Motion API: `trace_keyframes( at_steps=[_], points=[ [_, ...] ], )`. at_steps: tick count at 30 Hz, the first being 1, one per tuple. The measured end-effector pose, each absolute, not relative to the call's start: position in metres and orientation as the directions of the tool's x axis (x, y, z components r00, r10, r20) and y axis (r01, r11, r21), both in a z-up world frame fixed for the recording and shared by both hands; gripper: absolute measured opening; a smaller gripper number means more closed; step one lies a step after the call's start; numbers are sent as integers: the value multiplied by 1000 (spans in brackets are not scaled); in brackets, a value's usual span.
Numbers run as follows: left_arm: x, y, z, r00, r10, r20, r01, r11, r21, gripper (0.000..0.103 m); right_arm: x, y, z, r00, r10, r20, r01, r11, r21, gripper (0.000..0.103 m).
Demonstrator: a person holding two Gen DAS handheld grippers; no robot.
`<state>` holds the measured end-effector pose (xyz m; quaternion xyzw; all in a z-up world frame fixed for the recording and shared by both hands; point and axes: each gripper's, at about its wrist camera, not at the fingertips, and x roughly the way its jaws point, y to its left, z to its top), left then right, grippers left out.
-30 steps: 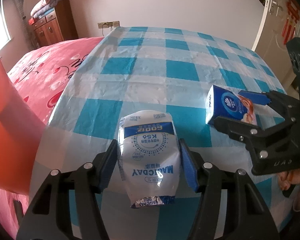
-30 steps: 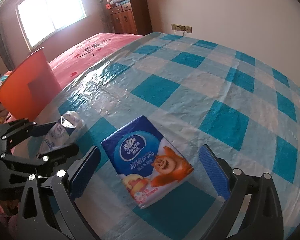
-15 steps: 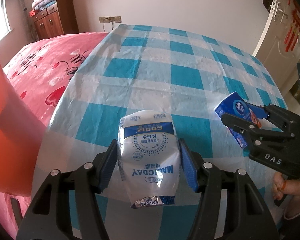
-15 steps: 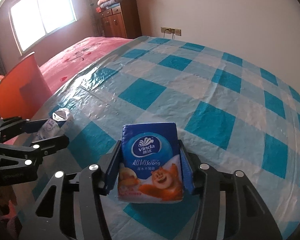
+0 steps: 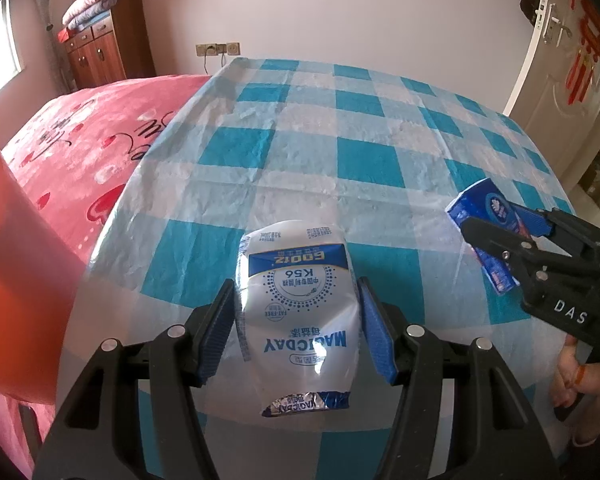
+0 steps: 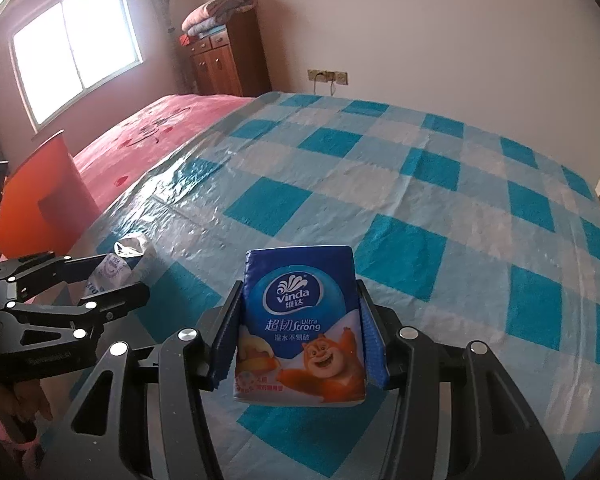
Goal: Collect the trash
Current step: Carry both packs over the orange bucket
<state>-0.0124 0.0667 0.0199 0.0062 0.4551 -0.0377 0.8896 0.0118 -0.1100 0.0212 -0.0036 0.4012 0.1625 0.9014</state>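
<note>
A white and blue milk pouch (image 5: 298, 308) sits squeezed between the blue pads of my left gripper (image 5: 296, 320), lifted over the near edge of the checked table (image 5: 364, 128). My right gripper (image 6: 298, 328) is shut on a blue tissue pack (image 6: 300, 324) with a cartoon bear, held upright above the table. In the left wrist view the right gripper (image 5: 496, 236) with the tissue pack (image 5: 484, 224) hangs at the right. Seen from the right wrist, the left gripper (image 6: 112, 276) and the milk pouch (image 6: 118, 264) are at the left.
An orange bin (image 6: 44, 196) stands left of the table, also seen as the orange bin (image 5: 16, 280) beside my left gripper. A pink bed (image 5: 84, 152) lies beyond it. A wooden cabinet (image 6: 228, 56) and a door (image 5: 560, 64) line the walls. A hand (image 5: 576, 380) holds the right gripper.
My right gripper closed on the tissue pack, which lay flat between open jaws, and lifted it upright off the table. The left gripper kept its hold on the milk pouch.
</note>
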Motion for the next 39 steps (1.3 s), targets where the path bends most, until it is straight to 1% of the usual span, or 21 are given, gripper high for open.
trace_keyframes(
  at_steps=[7, 14, 21, 24, 39],
  points=[
    [-19, 70, 32, 613, -58, -788, 87, 996, -6, 61, 9, -116, 25, 662, 253, -706, -250, 962, 110, 53],
    [-29, 79, 46, 643, -37, -765, 81, 996, 21, 61, 6, -118, 29, 697, 194, -691, -204, 977, 67, 53],
    [-42, 93, 58, 664, -15, -748, 68, 997, 40, 61, 1, -120, 22, 666, 208, -716, -166, 978, 129, 53],
    [-48, 99, 64, 677, -6, -736, 63, 997, 49, 61, -4, -116, 22, 662, 204, -721, -154, 979, 135, 53],
    [-70, 124, 93, 738, 27, -674, 25, 997, 68, 61, -29, -79, 55, 676, 210, -706, -202, 975, 97, 53]
  ],
)
